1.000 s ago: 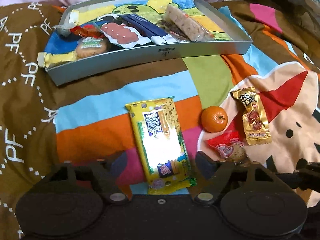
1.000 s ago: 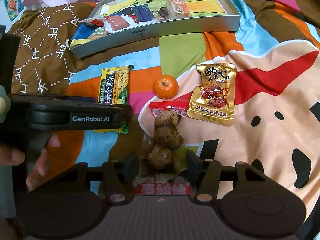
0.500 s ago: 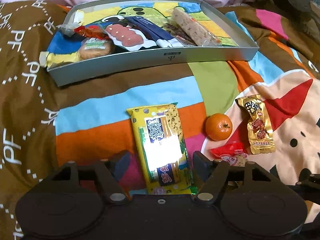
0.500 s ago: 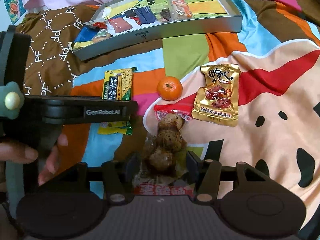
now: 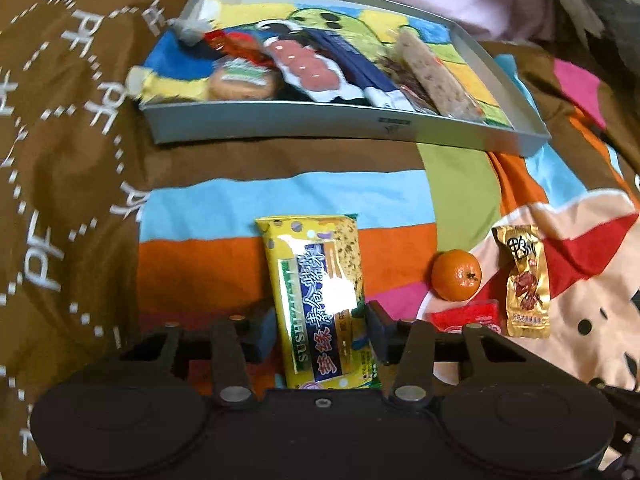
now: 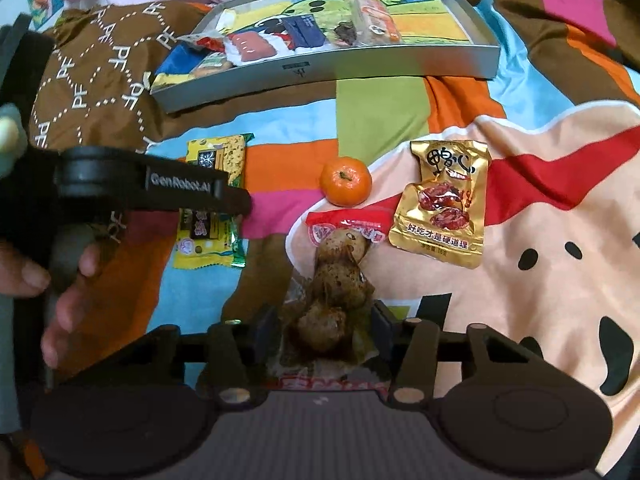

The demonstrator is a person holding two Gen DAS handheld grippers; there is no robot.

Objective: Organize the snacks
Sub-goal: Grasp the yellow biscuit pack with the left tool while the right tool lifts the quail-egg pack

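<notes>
the left gripper (image 5: 318,330) has just been closing its jaws on the yellow cracker packet (image 5: 320,300), and both pads now sit against the packet's long edges, so it reads as clamped on the packet's near end. the right gripper (image 6: 326,330) has also been closing, with the clear bag of 3 brown braised eggs (image 6: 338,284) between its jaws; its right pad touches the crinkled wrapper, but whether the left pad presses on it cannot be told.

both snacks lie on the colourful bedspread (image 5: 280,200), well short of the grey tray (image 5: 320,124), which already holds several wrapped snacks. a mandarin (image 6: 346,180) and a gold foil packet (image 6: 442,200) lie loose between the bag and the tray.

the step in hand looks like securing both picks before carrying them to the tray. to do it well, the left should lift straight up so the thin, slippery packet does not pivot in its hold. the right would want a firmer squeeze on the egg nearest it, since loose film may slip. the bare right part of the tray looks the best place to set them.
</notes>
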